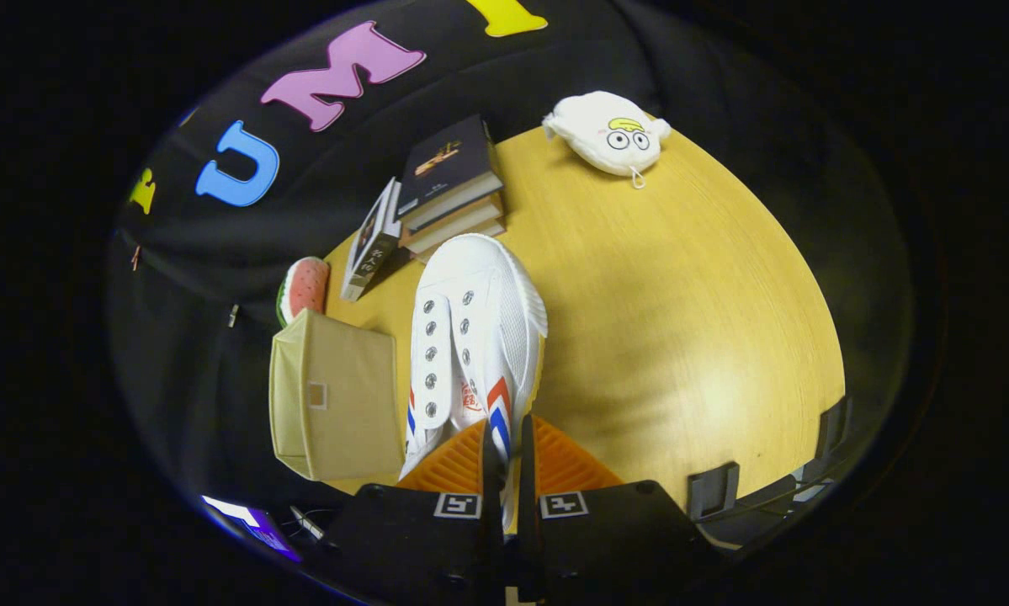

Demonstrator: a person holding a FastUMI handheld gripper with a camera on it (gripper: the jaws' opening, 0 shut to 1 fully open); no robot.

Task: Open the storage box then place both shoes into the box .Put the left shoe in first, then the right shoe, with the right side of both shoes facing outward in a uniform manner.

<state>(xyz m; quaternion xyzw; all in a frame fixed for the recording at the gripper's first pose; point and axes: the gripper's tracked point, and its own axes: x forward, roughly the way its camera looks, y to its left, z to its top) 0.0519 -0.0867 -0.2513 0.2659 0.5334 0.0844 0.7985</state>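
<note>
Shoe [479, 337] hung in your gripper [505, 471], both fingers pinching its side wall near the heel, toe pointing away over the table [681, 295]. You had the box [336, 404] just beside the shoe, lid down. Beyond lay books [449, 181], a watermelon toy [304, 289] and a plush [609, 132].

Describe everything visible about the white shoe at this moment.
The white shoe is a canvas-looking sneaker with metal eyelets, no laces visible, and red and blue chevron stripes on its side. It hangs lifted above the wooden table, toe pointing away from the gripper, whose fingers are closed on the heel-side edge. The beige storage box sits beside it, a stack of books beyond its toe.
</note>
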